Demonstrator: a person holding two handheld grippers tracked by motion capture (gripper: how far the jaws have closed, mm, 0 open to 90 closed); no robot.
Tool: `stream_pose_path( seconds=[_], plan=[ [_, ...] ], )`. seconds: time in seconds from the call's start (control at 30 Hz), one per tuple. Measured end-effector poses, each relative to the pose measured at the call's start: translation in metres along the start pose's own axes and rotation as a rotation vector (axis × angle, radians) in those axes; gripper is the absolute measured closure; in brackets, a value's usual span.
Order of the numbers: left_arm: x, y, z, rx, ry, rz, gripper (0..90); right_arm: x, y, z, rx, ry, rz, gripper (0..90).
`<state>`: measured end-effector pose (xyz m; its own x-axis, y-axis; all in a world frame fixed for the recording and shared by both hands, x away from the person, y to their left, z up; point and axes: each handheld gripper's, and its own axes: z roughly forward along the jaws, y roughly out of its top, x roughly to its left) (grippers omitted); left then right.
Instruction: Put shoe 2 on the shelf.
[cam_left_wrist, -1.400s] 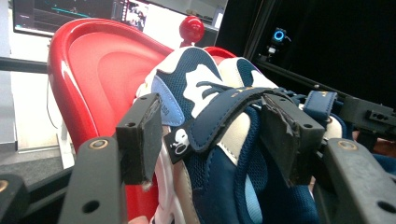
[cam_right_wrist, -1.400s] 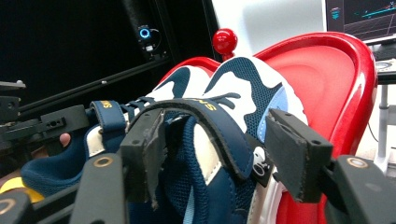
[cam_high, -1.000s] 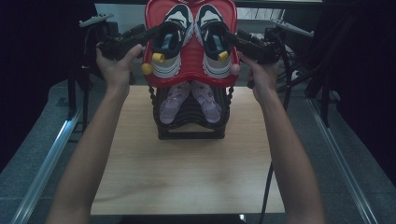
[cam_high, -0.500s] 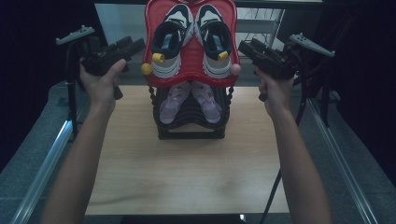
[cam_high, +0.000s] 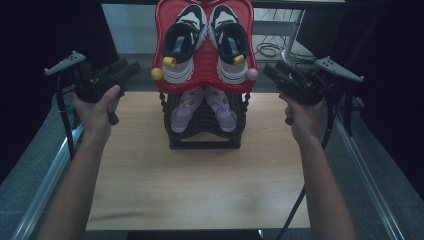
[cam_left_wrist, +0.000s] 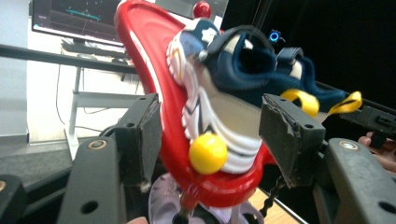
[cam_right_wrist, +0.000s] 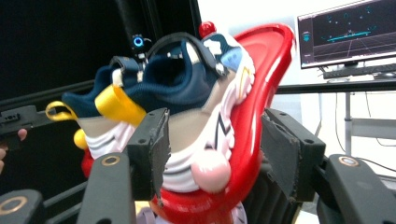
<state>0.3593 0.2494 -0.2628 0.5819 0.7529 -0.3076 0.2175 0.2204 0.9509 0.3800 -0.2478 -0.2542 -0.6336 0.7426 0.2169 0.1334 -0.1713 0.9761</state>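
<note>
Nearest to us, at the bottom of the high view, two forearms come up over the wooden surface (cam_high: 200, 190), bare in the lower half of the frame. Mid-frame we've got the left gripper (cam_high: 131, 68) at centre left and the right gripper (cam_high: 269, 71) at centre right, both pointing inward at the red tray (cam_high: 205, 82) between them, each well clear of its edge. From the left gripper view, the fingers (cam_left_wrist: 140, 135) stand spread with the tray's rim and a yellow ball knob (cam_left_wrist: 208, 152) framed in the gap, nothing pinched. Same story on the right: fingers (cam_right_wrist: 150, 144) spread, a pink ball knob (cam_right_wrist: 211, 171) and the tray's edge ahead, no contact that we can see.

The relation that counts: the tray sits dead between the two grippers, its long axis running away from us up the frame, tilted on top of the black rack (cam_high: 205, 135). Both hands look about equally near, so we'd judge a two-sided grab on the rim is what's on.

Count, going back: one rack, one pair of pink shoes (cam_high: 202, 107) on its lower tier, one red tray, one pair of navy-and-white sneakers (cam_high: 205, 42) at upper centre.
</note>
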Motion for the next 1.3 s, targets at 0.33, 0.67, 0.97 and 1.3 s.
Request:
stream_pose_path(
  seconds=[0.33, 0.67, 0.97, 1.3],
  plan=[
    [0.01, -0.03, -0.012, 0.029, 0.001, -0.026, 38.4, -0.006, -0.032, -0.01, 0.028, -0.005, 0.049, 40.9],
    [0.008, -0.071, -0.025, 0.082, 0.027, 0.014, 38.1, -0.017, -0.071, -0.036, 0.055, -0.004, 0.087, 39.9],
    [0.027, -0.142, -0.034, 0.164, 0.067, -0.034, 38.2, -0.038, -0.14, -0.063, 0.126, -0.005, 0.141, 39.8],
    [0.035, -0.193, -0.05, 0.246, 0.069, -0.068, 38.1, -0.051, -0.201, -0.073, 0.216, -0.017, 0.167, 38.8]
  ],
)
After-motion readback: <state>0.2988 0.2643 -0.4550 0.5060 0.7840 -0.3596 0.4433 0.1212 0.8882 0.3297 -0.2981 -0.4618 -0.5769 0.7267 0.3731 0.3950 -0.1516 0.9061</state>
